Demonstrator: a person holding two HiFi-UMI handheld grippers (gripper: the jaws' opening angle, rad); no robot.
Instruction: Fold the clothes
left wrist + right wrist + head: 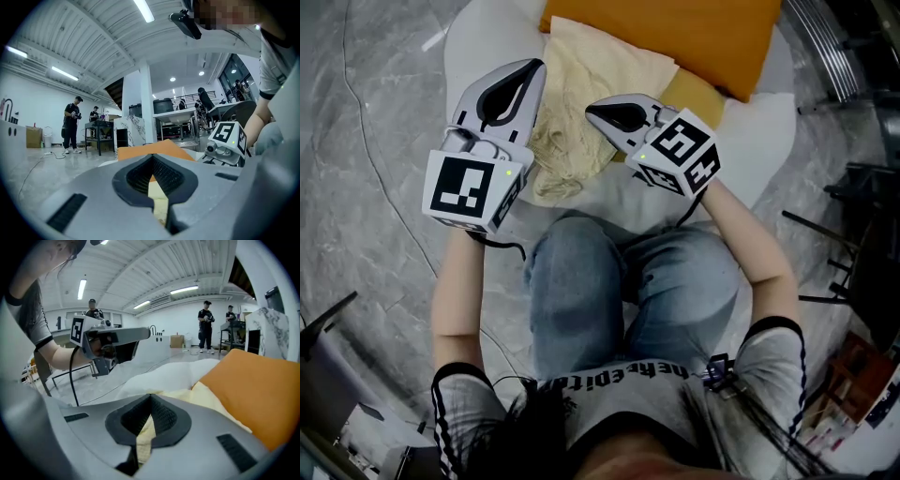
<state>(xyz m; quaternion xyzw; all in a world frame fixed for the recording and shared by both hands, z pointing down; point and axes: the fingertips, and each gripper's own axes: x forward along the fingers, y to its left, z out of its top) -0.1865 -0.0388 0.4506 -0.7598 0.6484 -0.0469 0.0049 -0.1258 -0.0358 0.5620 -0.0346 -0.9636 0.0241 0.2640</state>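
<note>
A marble floor (375, 112) is covered by a white sheet (478, 47), probably spread so that the clothes are kept clean and a flat folding surface is given. An orange cloth (675, 33) is laid flat along the sheet's far edge, probably set aside there for its turn or as already done; which of the two cannot be told. The yellow garment (581, 94) is placed at the middle of the sheet, running from the orange cloth, which its far end meets, toward the near edge in front of the seated person's knees, where it is within easy reach of both hands. The left gripper (531, 73) is pressed together on a strip of yellow fabric at the garment's left side, and the right gripper (596, 114) is likewise pinched on yellow fabric at its right side. The two are set a little apart, facing inward, so the near part is probably held at two points in order to be stretched or carried over as one fold. The garment is seen as pale yellow, thin and limp. It is fairly smooth toward the far end, and it is bunched into deep creases between the grippers, so it is judged not yet folded.
</note>
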